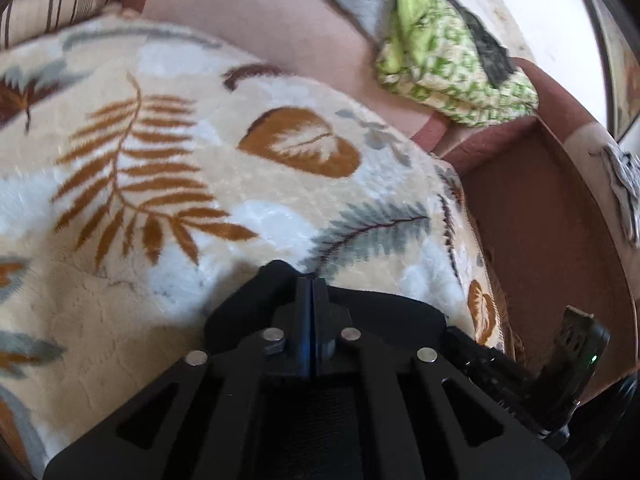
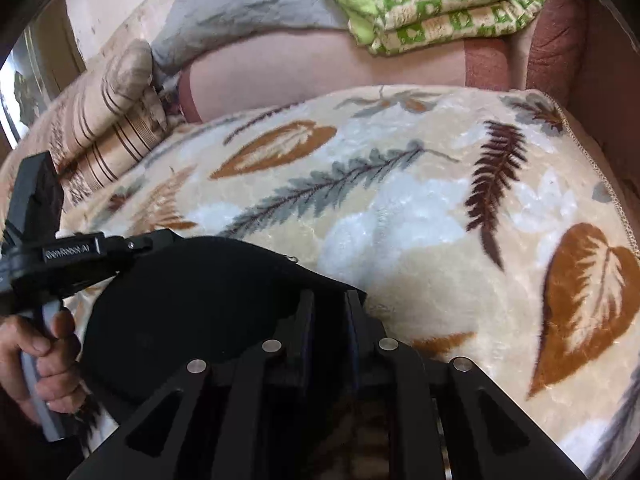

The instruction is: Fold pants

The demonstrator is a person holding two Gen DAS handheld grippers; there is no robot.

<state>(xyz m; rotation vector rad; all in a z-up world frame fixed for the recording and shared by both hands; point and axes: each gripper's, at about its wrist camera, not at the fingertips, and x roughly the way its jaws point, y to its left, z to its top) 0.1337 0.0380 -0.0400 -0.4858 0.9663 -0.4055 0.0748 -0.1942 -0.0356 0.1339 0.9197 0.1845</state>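
Observation:
The black pants [image 2: 192, 304] lie bunched on a cream leaf-patterned blanket [image 2: 400, 208] at the near edge of a sofa. My left gripper [image 1: 311, 292] is shut on a fold of the black pants [image 1: 384, 312], pinched thin between its fingers. My right gripper [image 2: 330, 300] has a narrow gap between its fingers and sits at the right edge of the pants; I cannot tell whether cloth is in it. The other gripper's body [image 2: 60, 256] and the hand holding it show at left in the right wrist view.
A green patterned quilt [image 2: 432, 4] and a grey cushion [image 2: 240, 12] lie on the sofa back. A striped pillow [image 2: 108, 128] is at the left. The brown sofa armrest [image 1: 552, 220] borders the blanket on the right in the left wrist view.

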